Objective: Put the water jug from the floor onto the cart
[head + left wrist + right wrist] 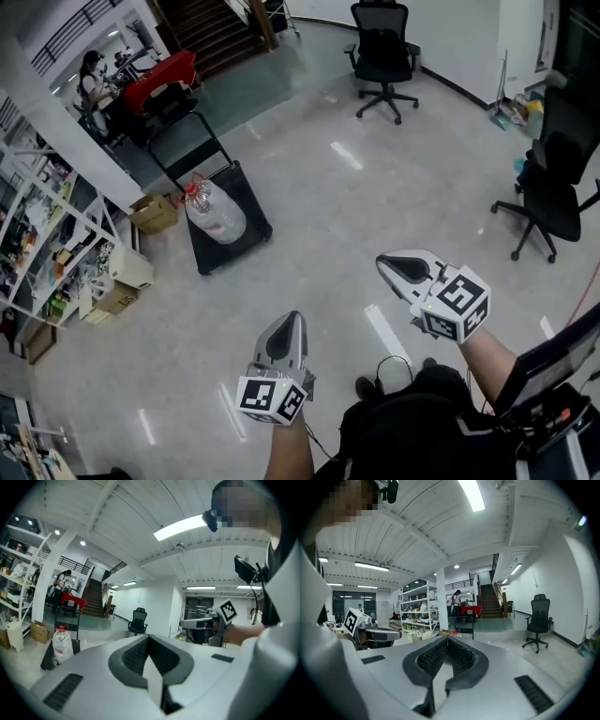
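The clear water jug with a red cap lies on the black platform of the cart at the upper left of the head view, well away from both grippers. In the left gripper view the jug and the cart show at the far left. My left gripper is shut and holds nothing. My right gripper is likewise shut and empty. Both are held out over bare floor, side by side, each visible in the other's view.
Black office chairs stand at the back and at the right. Shelving and cardboard boxes line the left side. A person sits by a red-covered table beyond the cart. Stairs rise behind.
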The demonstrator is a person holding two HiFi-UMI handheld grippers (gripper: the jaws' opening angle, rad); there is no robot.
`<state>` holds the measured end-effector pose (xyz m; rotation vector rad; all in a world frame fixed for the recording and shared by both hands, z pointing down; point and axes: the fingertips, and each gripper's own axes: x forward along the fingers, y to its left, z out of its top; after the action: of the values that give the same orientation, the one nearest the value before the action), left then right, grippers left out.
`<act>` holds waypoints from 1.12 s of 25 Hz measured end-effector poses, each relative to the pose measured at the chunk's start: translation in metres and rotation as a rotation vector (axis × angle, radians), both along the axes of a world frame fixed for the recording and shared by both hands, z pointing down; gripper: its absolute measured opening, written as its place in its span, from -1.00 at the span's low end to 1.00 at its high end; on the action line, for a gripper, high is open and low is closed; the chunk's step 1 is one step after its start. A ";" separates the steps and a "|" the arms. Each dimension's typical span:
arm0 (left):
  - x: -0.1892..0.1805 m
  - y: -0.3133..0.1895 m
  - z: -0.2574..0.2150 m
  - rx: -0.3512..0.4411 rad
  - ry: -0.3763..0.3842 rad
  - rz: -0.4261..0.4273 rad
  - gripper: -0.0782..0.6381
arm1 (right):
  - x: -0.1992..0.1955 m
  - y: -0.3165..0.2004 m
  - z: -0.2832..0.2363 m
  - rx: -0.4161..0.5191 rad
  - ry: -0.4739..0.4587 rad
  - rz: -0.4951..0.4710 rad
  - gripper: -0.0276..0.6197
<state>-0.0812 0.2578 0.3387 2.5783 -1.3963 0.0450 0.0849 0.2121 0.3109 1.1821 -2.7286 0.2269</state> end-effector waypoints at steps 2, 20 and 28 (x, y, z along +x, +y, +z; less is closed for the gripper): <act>0.017 0.024 -0.009 0.013 -0.015 0.013 -0.78 | 0.013 0.023 -0.005 0.004 -0.003 0.003 -0.91; 0.208 0.258 -0.008 -0.050 -0.104 -0.105 -0.78 | 0.206 0.232 0.025 -0.032 -0.053 -0.101 -0.91; 0.199 0.313 -0.022 -0.026 -0.094 -0.068 -0.78 | 0.180 0.292 0.005 0.005 -0.046 -0.106 -0.91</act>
<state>0.1182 0.5712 0.3164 2.5360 -1.5046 0.1750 0.2652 0.5046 0.3159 1.0415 -2.8231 0.2370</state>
